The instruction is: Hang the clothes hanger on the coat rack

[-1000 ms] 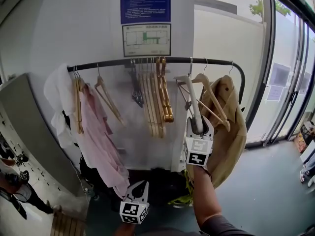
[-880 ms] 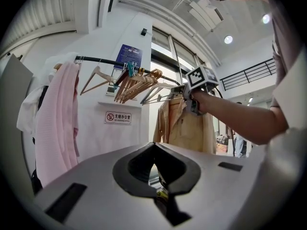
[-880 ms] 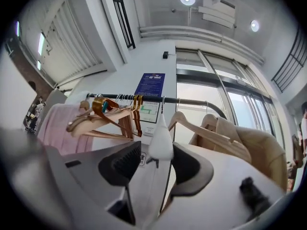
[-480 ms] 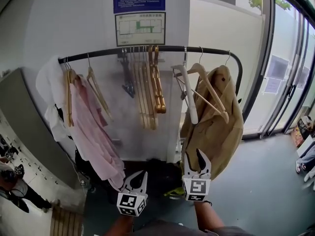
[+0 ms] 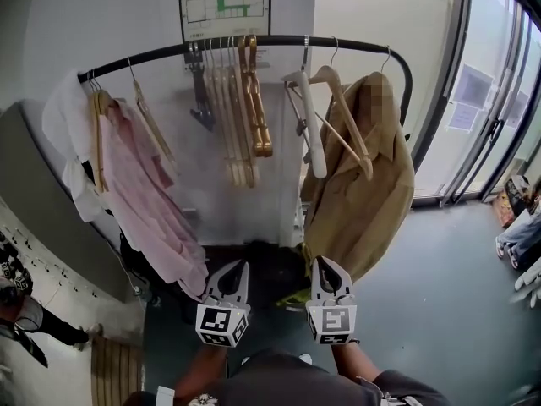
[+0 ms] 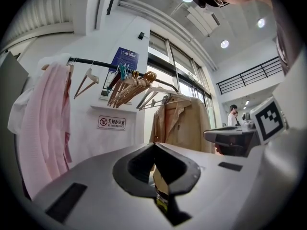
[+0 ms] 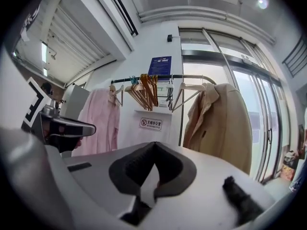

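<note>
A white clothes hanger [image 5: 308, 125] hangs by its hook on the black bar of the coat rack [image 5: 254, 42], between several wooden hangers [image 5: 241, 100] and a tan coat [image 5: 363, 184]. Nothing holds it. Both grippers are low in the head view, well below the bar and side by side. My right gripper [image 5: 328, 266] is shut and empty, its tips touching [image 7: 153, 145]. My left gripper [image 5: 239, 267] is also shut with nothing in it [image 6: 154, 145]. From the right gripper view the bar [image 7: 158, 76] and the tan coat [image 7: 220, 123] lie ahead and above.
A pink shirt [image 5: 148, 210] and a white garment [image 5: 72, 134] hang at the bar's left end. A grey cabinet [image 5: 51, 218] stands at the left, glass doors [image 5: 482, 117] at the right. Dark things lie on the floor under the rack [image 5: 270, 282].
My right gripper let go of the white hanger, which stays on the bar, then sank to beside the left gripper and shut. The left gripper barely moved.
</note>
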Demonstrator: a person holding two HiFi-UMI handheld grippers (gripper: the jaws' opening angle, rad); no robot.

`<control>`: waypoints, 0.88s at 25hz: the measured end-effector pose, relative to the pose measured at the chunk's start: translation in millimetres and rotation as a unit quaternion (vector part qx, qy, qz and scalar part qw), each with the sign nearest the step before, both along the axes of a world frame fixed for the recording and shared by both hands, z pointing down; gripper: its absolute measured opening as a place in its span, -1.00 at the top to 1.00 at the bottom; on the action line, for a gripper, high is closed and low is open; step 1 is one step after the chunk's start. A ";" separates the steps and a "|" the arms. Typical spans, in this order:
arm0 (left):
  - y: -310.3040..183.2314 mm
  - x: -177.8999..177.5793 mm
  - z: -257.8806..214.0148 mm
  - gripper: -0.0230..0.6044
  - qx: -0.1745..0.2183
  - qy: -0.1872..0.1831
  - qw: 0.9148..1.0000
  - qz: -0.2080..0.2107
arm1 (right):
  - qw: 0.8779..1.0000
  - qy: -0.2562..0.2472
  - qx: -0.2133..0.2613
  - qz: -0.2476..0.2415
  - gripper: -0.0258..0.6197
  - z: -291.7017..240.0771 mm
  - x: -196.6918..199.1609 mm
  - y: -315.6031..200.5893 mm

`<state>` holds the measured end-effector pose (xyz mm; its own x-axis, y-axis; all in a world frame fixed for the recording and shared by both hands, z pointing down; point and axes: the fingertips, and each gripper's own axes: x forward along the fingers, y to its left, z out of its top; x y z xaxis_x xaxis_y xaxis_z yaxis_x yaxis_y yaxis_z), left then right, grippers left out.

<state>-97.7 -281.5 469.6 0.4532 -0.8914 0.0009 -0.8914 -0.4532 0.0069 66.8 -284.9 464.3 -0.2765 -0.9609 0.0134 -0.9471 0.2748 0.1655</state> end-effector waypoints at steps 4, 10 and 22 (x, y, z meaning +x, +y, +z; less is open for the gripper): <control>-0.8 3.8 4.6 0.90 -0.004 0.000 1.000 0.003 | 1.000 0.006 -0.009 0.004 0.88 4.4 -1.9 -0.9; -2.6 8.6 4.9 0.90 -0.006 -0.002 1.000 0.007 | 1.000 0.005 -0.004 0.004 0.88 2.3 -2.9 -1.4; -2.3 11.8 4.1 0.90 -0.005 -0.005 1.000 0.008 | 1.000 0.005 -0.002 -0.007 0.88 1.9 -7.7 -2.5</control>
<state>-85.9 -283.8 473.7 0.4668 -0.8843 0.0142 -0.8844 -0.4668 0.0017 59.1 -287.5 466.1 -0.2897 -0.9569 0.0198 -0.9414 0.2886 0.1746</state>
